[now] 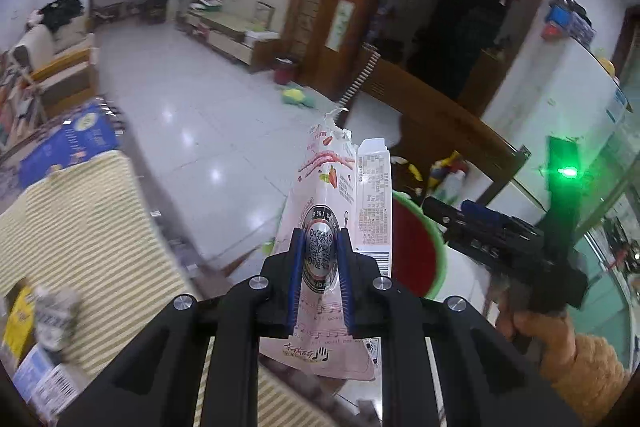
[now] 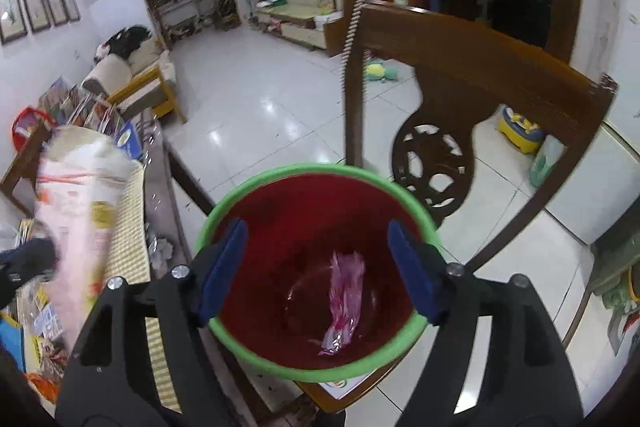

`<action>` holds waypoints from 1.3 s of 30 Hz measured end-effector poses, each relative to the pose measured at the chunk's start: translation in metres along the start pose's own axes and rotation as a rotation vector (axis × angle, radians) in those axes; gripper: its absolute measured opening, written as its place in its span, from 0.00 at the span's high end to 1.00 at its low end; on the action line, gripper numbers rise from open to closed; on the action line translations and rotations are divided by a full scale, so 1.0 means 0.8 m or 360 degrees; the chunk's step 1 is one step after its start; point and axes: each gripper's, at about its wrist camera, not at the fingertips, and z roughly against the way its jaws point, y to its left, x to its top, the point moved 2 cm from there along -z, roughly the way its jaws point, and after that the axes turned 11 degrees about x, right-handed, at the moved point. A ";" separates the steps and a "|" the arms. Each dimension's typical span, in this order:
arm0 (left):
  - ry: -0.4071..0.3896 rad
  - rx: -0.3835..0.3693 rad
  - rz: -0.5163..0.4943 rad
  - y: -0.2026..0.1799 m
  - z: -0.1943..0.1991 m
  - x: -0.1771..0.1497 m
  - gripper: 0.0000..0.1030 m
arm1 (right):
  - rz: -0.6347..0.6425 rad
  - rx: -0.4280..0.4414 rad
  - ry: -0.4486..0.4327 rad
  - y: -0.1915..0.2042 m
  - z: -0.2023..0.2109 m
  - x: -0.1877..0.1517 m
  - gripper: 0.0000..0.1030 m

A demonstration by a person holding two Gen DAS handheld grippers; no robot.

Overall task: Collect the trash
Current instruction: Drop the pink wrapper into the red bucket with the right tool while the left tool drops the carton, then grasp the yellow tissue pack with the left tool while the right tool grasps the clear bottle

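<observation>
Packaging, light and crushable: the left gripper (image 1: 320, 251) clamps a pink snack bag (image 1: 332, 227) near its lower part, beside the bin's rim (image 2: 256, 187). Right gripper (image 2: 316, 267) gapes empty over the bin; a pink wrapper (image 2: 344, 303) lies inside.

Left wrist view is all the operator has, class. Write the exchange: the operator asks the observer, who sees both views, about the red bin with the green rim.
Operator: My pink snack packet hides most of the bin. Is anything inside it?
Observer: Yes. One crumpled pink foil wrapper lies on the bottom of the red bin with the green rim.
Operator: Is the right gripper holding anything?
Observer: No. The right gripper has its blue pads apart over the bin mouth, with nothing between them.
Operator: What does the bin stand on?
Observer: On the seat of a dark wooden chair with a carved back, beside the table with the striped yellow cloth.
</observation>
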 end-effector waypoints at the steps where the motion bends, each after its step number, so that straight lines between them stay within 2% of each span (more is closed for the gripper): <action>1: 0.0016 -0.0023 -0.0015 -0.010 -0.011 0.003 0.86 | -0.0014 -0.0009 -0.0019 -0.007 0.008 0.001 0.28; 4: 0.0068 -0.0062 -0.0065 -0.037 -0.044 0.008 0.86 | -0.0040 -0.0040 -0.0054 -0.022 0.025 0.000 0.27; 6: 0.0087 -0.0065 -0.0097 -0.049 -0.059 0.008 0.80 | -0.0063 -0.0050 -0.0066 -0.029 0.033 -0.001 0.26; 7: 0.0092 -0.0050 -0.0107 -0.054 -0.064 0.008 0.71 | -0.0075 -0.0050 -0.0068 -0.033 0.035 -0.002 0.25; 8: 0.0098 -0.0036 -0.0107 -0.056 -0.067 0.009 0.53 | -0.0085 -0.0046 -0.0067 -0.036 0.036 -0.004 0.25; 9: 0.0079 -0.0036 -0.0088 -0.055 -0.063 0.009 0.48 | -0.0087 -0.0042 -0.0067 -0.037 0.037 -0.004 0.25; 14: 0.0024 0.0020 -0.0022 -0.038 -0.048 0.007 0.43 | -0.0046 0.0020 -0.0075 -0.017 0.040 -0.002 0.25; 17: -0.0009 0.0096 0.0068 -0.010 -0.026 -0.001 0.39 | 0.0029 0.0109 -0.0053 0.012 0.029 -0.001 0.20; 26: -0.0085 0.0493 0.0336 0.112 0.064 -0.060 0.34 | 0.0277 0.0414 0.0090 0.132 -0.010 -0.017 0.16; 31: -0.0069 0.0739 0.0529 0.192 0.117 -0.119 0.33 | 0.0433 0.0557 0.0195 0.212 -0.029 -0.044 0.15; 34: -0.0050 0.0806 0.0677 0.240 0.144 -0.154 0.33 | 0.0520 0.0620 0.0259 0.260 -0.038 -0.063 0.15; 39: -0.0018 0.0932 0.0789 0.315 0.182 -0.205 0.33 | 0.0595 0.0667 0.0295 0.330 -0.037 -0.096 0.15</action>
